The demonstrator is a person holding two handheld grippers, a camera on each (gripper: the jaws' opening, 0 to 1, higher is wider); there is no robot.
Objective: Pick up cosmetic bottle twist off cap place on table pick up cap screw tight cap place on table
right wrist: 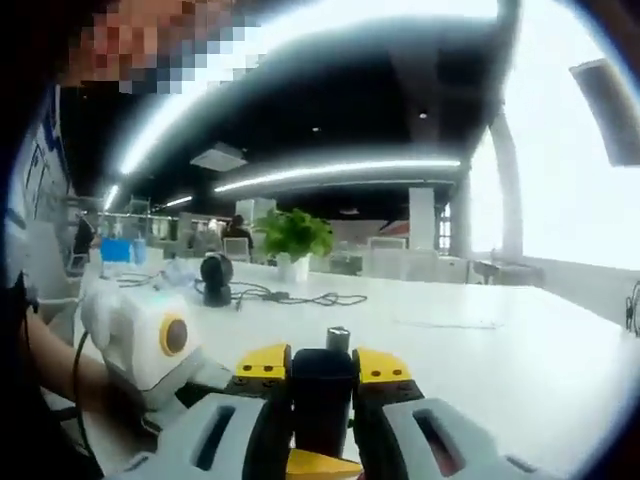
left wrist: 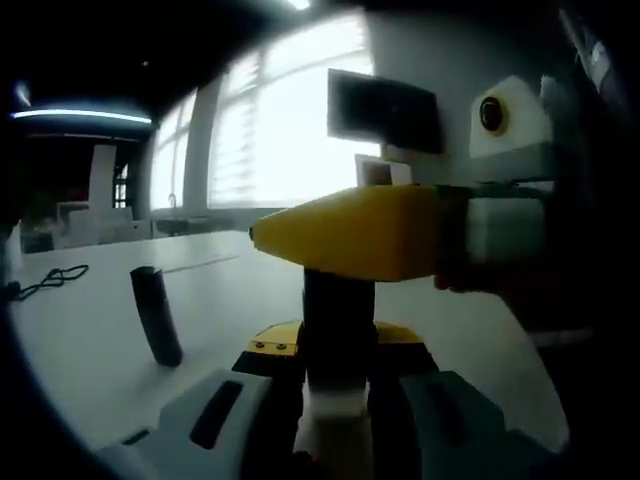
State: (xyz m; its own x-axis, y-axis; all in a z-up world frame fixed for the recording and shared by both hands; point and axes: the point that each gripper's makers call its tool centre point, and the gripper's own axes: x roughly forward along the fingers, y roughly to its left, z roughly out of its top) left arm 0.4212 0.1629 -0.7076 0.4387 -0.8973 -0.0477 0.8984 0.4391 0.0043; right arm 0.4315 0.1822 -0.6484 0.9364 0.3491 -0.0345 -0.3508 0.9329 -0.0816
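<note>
In the left gripper view a dark cosmetic bottle (left wrist: 339, 330) with a pale lower part stands upright between the jaws of my left gripper (left wrist: 338, 348), which is shut on it. My right gripper (left wrist: 300, 238) reaches in from the right, and its yellow jaws lie across the top of the bottle. In the right gripper view my right gripper (right wrist: 324, 368) is shut on the bottle's black cap (right wrist: 322, 395). The white body of the left gripper (right wrist: 140, 340) sits just to its left. The join between cap and bottle is hidden by the jaws.
A second dark cylinder (left wrist: 157, 315) stands slightly tilted on the white table (left wrist: 90, 340), with a black cable (left wrist: 50, 279) beyond it. Farther off are a potted plant (right wrist: 295, 236), a round black device (right wrist: 215, 277) and cables (right wrist: 300, 297). A person's arm (right wrist: 50, 375) is at the left.
</note>
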